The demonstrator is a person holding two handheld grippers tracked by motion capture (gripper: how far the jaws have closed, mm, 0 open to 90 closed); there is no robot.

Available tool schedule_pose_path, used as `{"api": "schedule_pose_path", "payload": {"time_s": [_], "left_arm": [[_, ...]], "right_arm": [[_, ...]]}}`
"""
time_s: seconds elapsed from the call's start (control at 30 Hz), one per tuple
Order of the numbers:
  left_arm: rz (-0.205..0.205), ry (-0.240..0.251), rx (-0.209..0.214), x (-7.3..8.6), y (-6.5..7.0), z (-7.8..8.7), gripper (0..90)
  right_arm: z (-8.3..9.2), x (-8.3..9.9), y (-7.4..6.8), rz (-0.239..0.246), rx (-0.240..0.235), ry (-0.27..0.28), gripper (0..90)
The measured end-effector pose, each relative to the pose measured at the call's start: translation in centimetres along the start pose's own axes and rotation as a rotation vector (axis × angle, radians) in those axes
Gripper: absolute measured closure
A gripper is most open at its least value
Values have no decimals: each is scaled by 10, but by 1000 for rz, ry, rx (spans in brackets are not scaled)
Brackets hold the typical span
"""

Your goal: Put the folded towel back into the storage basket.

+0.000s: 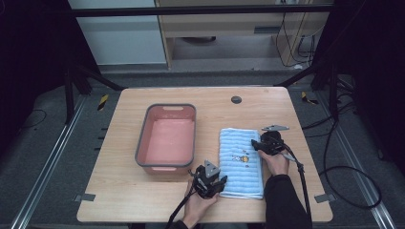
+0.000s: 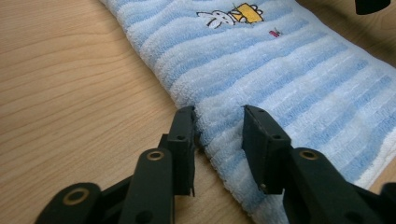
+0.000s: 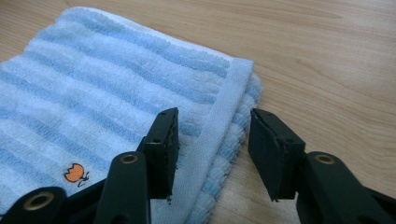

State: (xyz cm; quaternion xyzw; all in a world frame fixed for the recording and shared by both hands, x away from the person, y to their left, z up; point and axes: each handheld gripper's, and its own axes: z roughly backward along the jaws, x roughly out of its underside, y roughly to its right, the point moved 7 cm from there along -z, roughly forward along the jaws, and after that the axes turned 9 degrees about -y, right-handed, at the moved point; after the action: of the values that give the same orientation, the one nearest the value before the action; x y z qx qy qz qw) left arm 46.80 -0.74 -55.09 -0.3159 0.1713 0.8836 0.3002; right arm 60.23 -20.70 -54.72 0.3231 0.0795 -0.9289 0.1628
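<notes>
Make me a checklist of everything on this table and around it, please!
Surface: wooden table, a dark round cap near its far edge.
Job's things: folded blue striped towel with a small cartoon picture; empty pink basin to its left.
Clutter: nothing seen.
Grippers: left gripper open, jaws astride the towel's near left edge; right gripper open, jaws astride the towel's right edge.
Cables: one black cable trails from each gripper toward the person; more loop on the floor at right.
Surroundings: grey floor, metal rails, black frame, light cabinet behind.
</notes>
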Motion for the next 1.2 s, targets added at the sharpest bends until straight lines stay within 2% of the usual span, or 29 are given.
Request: {"api": "schedule_pose_path", "payload": {"time_s": [0.23,0.4,0.67,0.83,0.93,0.97,1.03,1.2], "left_arm": [[4,-18,3,-1,4,0,741],[2,-22,-11,-2,6,0,795],[9,-17,-6,-2,5,0,831],[20,-12,2,-2,5,0,842],[11,-11,-7,-2,5,0,842],[11,-11,-7,-2,5,0,842],[8,-10,-7,-2,5,0,841],[6,-10,-8,-2,5,0,840]], "right_arm": [[-1,1,-3,0,-28,-5,661],[-1,1,-7,2,-44,-6,749],[-1,1,-9,-4,-61,-5,814],[0,1,-8,-9,-68,-5,806],[0,1,-7,12,-29,-1,708],[0,1,-5,10,-13,1,671],[0,1,-4,-2,-11,1,633],[-1,2,-3,-32,-30,1,641]]}}
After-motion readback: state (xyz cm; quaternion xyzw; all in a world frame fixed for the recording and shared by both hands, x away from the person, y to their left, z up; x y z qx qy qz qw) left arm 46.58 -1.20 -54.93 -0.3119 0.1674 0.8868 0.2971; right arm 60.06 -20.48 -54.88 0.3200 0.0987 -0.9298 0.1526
